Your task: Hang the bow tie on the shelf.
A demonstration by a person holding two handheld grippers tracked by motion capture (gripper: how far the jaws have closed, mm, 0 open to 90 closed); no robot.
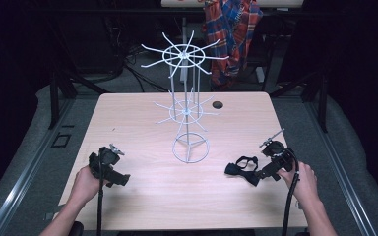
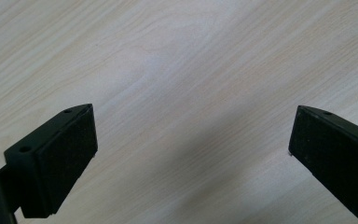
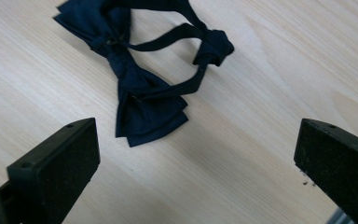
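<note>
A pale wooden table takes up the middle of the high view, with a small round cable hole near its far edge. On its centre stands a white wire display rack: a round ring base, a thin upright pole, and two spoked tiers of hooks, one low and one at the top. Every hook on both tiers is bare. Behind the table, a red and blue plaid shirt hangs over something in the dark background.

On the table's near right lies a dark navy bow tie, flat on the wood, its neck strap curled in a loop behind the bow. In the right gripper view the bow tie lies just ahead of the jaws, one wing pointing toward them, the strap knotted into a small lump at the far side. Nothing touches it.

The right gripper is held low just beside the bow tie, aimed at it; its jaws stand wide apart with only bare wood between them, as the right gripper view shows. The person's right hand grips its handle.

The left gripper rests low over the near left of the table, well apart from the rack and the bow tie. Its jaws are also spread wide over bare wood in the left gripper view. The left hand holds it from behind.
</note>
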